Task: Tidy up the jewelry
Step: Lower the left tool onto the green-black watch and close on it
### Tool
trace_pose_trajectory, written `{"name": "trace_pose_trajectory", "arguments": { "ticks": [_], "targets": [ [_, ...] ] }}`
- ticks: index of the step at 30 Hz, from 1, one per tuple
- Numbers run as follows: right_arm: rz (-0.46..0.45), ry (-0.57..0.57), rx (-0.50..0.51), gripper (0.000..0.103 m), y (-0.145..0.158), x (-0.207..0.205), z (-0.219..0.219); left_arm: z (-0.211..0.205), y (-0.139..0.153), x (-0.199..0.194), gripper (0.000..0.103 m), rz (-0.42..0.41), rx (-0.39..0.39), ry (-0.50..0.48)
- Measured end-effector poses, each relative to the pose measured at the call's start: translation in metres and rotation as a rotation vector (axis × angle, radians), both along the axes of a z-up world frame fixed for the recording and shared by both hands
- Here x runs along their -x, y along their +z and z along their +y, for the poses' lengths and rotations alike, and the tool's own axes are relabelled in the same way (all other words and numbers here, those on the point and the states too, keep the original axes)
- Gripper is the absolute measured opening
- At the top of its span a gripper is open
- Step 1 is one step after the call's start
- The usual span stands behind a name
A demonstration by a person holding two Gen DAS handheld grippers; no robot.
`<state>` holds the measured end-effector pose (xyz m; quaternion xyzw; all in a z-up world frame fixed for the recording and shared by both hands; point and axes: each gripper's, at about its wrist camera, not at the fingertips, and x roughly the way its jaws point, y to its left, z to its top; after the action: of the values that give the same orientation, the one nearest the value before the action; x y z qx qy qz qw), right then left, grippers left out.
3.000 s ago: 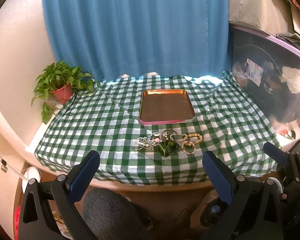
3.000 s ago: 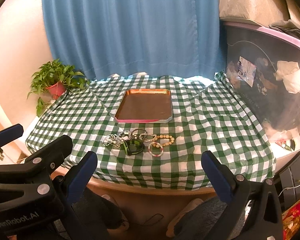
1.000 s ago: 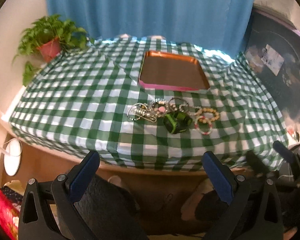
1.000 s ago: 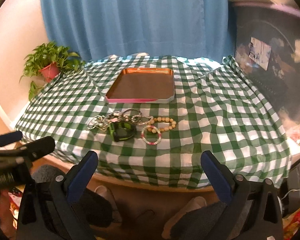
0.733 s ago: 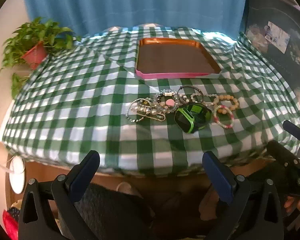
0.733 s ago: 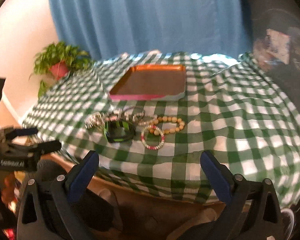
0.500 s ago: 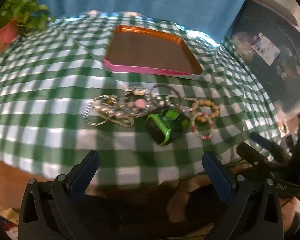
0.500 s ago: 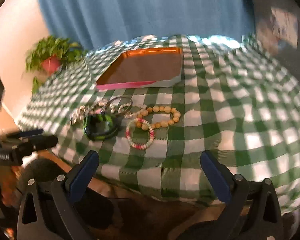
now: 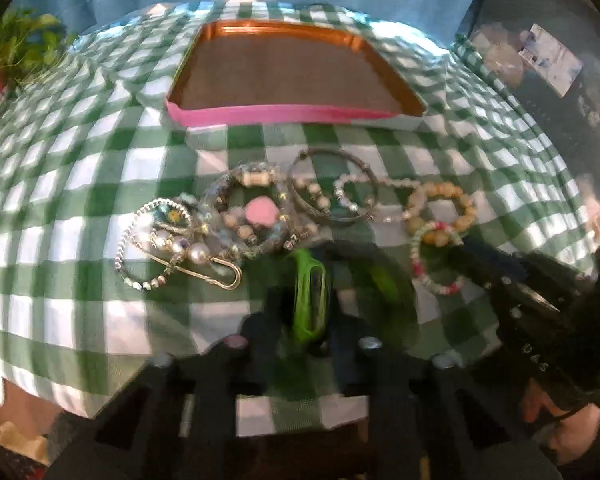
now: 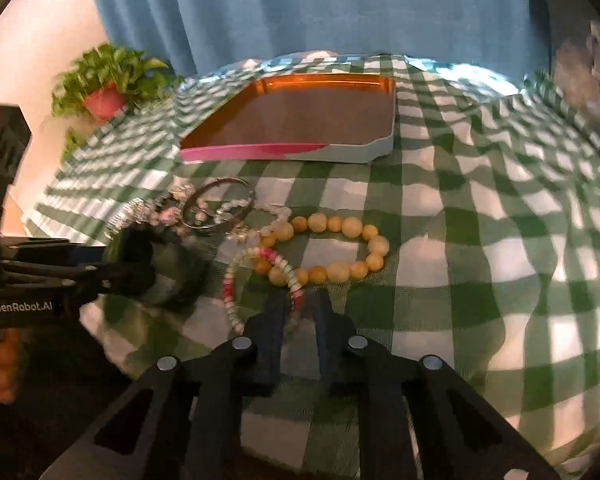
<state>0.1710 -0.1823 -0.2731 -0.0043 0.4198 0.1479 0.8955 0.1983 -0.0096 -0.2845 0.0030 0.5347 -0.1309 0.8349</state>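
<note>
Jewelry lies in a row on the green checked cloth (image 9: 80,184), just in front of the tray (image 9: 292,108). At the left sit a crystal ring with a pearl pin (image 9: 168,248) and a pink-heart bracelet (image 9: 256,212). The left gripper (image 9: 306,320) is clenched on the green band (image 9: 310,300). Further right, a metal bangle (image 9: 332,188) and amber beads (image 10: 340,248). The right gripper (image 10: 296,316) is closed around the pink-and-white bead bracelet (image 10: 236,280).

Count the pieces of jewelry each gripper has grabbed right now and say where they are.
2, one per gripper. The left gripper is shut on the green watch band at the pile's near edge. The right gripper pinches the pink-and-white bead bracelet, which overlaps the yellow bead bracelet.
</note>
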Motion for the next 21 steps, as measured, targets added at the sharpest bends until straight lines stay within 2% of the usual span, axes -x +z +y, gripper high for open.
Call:
{"name": "trace_pose_trajectory", "arguments": {
  "ticks": [6,9,14,17,21],
  "targets": [
    [-0.018,0.005,0.035,0.013,-0.001,0.000,0.003,-0.006,0.000,0.004,0.019,-0.014,-0.056,-0.018],
    [-0.017,0.001,0.036,0.006,0.000,0.000,0.003,-0.004,0.000,0.006,0.018,-0.007,-0.058,-0.018],
    [-0.025,-0.030,0.017,0.006,0.006,0.008,-0.006,0.004,0.009,0.016,0.016,-0.015,-0.062,-0.021],
    [-0.038,-0.053,0.031,0.006,0.010,0.013,-0.013,0.014,0.013,0.020,0.016,0.006,-0.026,-0.017],
    [-0.025,-0.081,0.025,0.006,0.008,0.016,-0.024,0.018,0.004,0.022,0.016,0.026,-0.046,-0.015]
  ]
}}
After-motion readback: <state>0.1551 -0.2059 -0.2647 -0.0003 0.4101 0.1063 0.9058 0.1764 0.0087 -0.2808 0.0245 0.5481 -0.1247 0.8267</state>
